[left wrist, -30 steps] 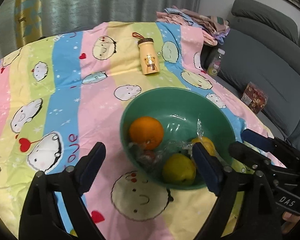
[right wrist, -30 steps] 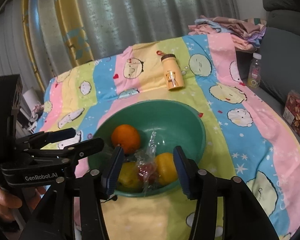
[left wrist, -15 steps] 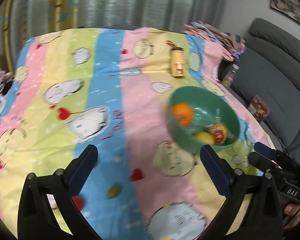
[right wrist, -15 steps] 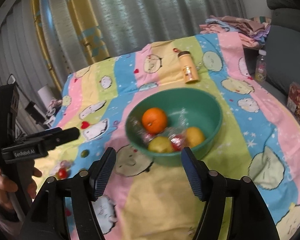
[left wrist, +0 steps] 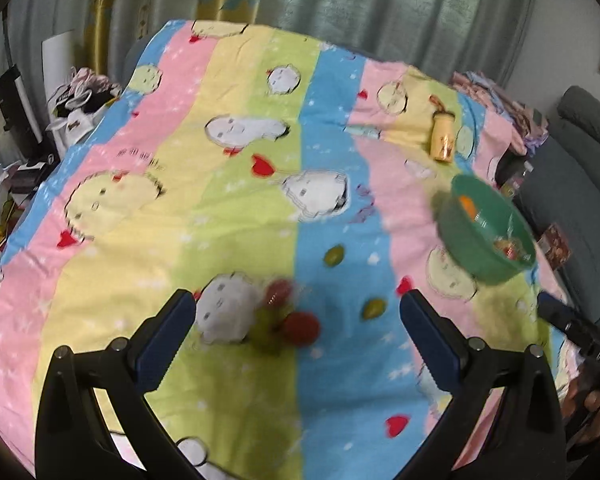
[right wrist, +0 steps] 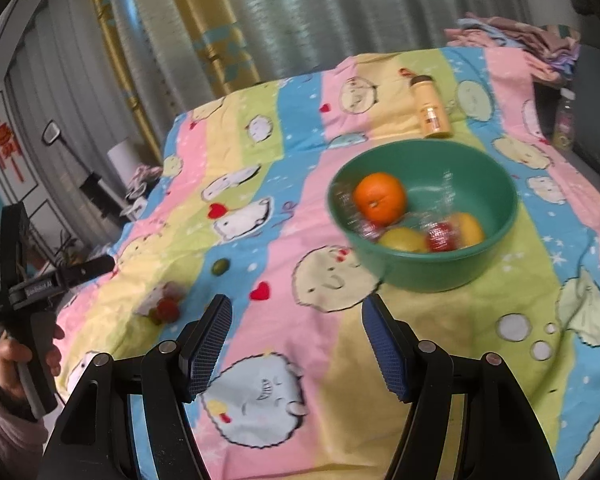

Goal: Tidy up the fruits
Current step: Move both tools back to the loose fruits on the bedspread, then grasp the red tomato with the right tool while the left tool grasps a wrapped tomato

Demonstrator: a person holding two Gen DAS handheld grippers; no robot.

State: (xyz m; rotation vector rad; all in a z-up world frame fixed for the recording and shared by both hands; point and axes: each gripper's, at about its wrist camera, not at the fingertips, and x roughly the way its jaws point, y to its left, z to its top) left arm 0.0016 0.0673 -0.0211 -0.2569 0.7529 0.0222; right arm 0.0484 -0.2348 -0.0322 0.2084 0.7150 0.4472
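1. Bowl, green rounded plastic (right wrist: 424, 264), rigid, already holds an orange, yellow fruit and wrapped ones.
2. Left gripper (left wrist: 296, 334), spread wide and empty, frames small red and green fruits (left wrist: 288, 326) on the striped cloth; likely light, roll-prone, so pinch gently across the middle.
3. Right gripper (right wrist: 296, 344) is half-open, holding nothing.

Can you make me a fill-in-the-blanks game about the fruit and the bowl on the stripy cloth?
1. The orange sits inside the ____ bowl.
2. The yellow bottle beyond the bowl is lying on its ____.
3. The left gripper has ____ between its wide-open jaws.
4. The small red fruit lies on the cloth, ____ the bowl.

Missing words: green; side; nothing; outside
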